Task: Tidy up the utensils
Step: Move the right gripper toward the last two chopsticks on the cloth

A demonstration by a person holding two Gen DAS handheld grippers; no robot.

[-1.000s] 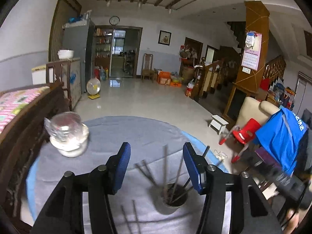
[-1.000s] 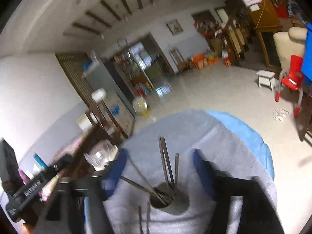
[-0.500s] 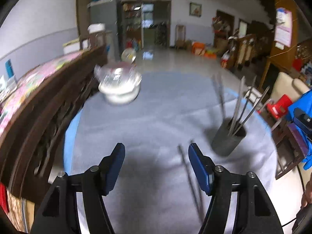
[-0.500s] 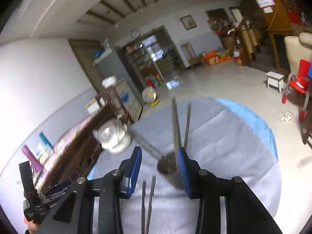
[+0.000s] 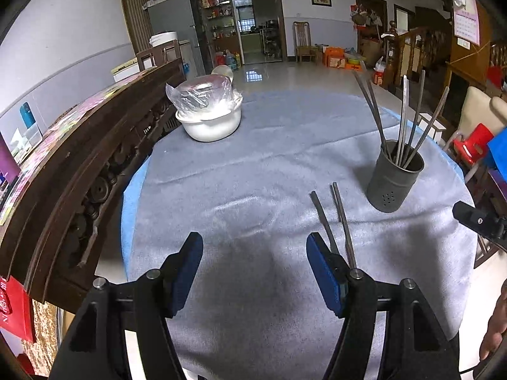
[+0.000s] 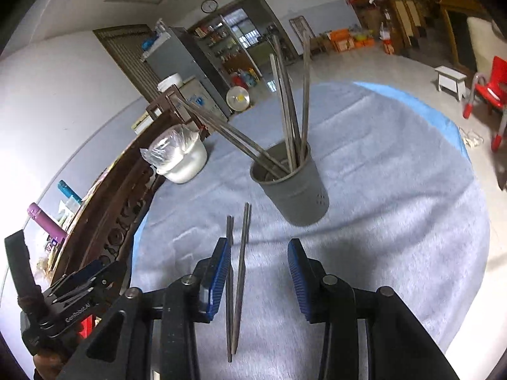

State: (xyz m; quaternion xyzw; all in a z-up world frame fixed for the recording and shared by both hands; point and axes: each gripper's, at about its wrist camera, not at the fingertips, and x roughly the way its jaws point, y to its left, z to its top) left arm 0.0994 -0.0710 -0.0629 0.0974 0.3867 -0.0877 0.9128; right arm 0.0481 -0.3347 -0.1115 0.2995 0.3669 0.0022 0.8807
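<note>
Chopsticks (image 6: 237, 272): two lie loose on the grey worktop (image 6: 396, 221), beside holder (image 6: 296, 190).
Right hand-held gripper (image 6: 258, 274): half-wide, straddling them, not pressing.
Left hand-held gripper (image 5: 253, 270): wide, empty.

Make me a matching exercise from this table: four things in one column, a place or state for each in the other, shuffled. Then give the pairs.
Things:
1. grey holder
2. loose chopsticks
3. white bowl
4. left gripper

Places or states:
A. covered with clear plastic
B. lying flat on the cloth
C. open over bare cloth
D. standing upright with chopsticks leaning in it

Pairs: 1-D, 2-B, 3-A, 4-C
</note>
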